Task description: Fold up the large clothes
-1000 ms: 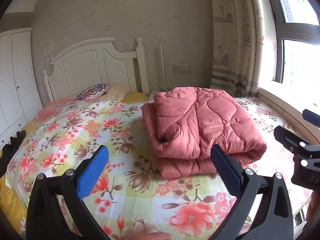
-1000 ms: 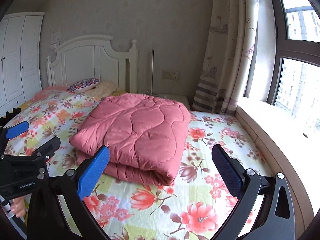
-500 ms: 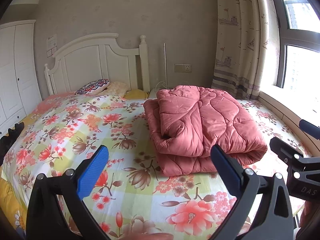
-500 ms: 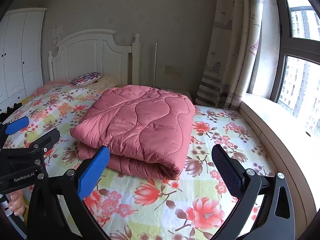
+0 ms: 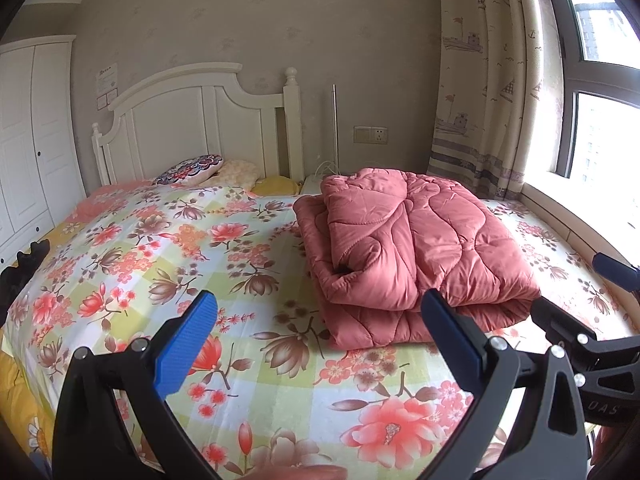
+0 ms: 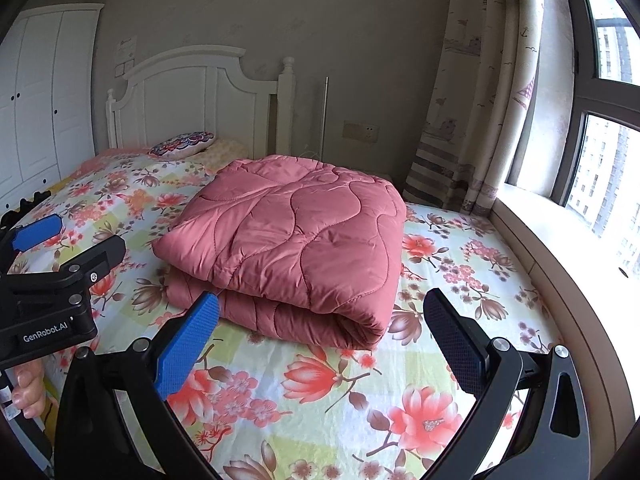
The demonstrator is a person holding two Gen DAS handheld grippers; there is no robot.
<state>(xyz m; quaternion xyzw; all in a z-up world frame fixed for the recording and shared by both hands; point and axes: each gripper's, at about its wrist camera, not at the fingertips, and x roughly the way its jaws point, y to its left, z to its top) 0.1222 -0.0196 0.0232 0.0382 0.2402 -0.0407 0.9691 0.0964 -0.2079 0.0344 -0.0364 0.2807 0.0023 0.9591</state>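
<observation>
From the left wrist, the left tongs (image 5: 320, 332) hung wide and empty, with the folded quilt (image 5: 416, 248) ahead and off to the right on the bed (image 5: 160, 264). From the right wrist, the right tongs (image 6: 324, 336) gaped wide too, quilt (image 6: 288, 240) nearly dead ahead, its thick fold nearest, so I'd guess the right one was closer.

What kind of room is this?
A bedroom, most likely: there is a bed with a floral sheet and a white wooden headboard, a folded pink quilted comforter, and a white wardrobe.

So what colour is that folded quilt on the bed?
Salmon-pink quilted comforter, clearest in the right wrist view.
</observation>
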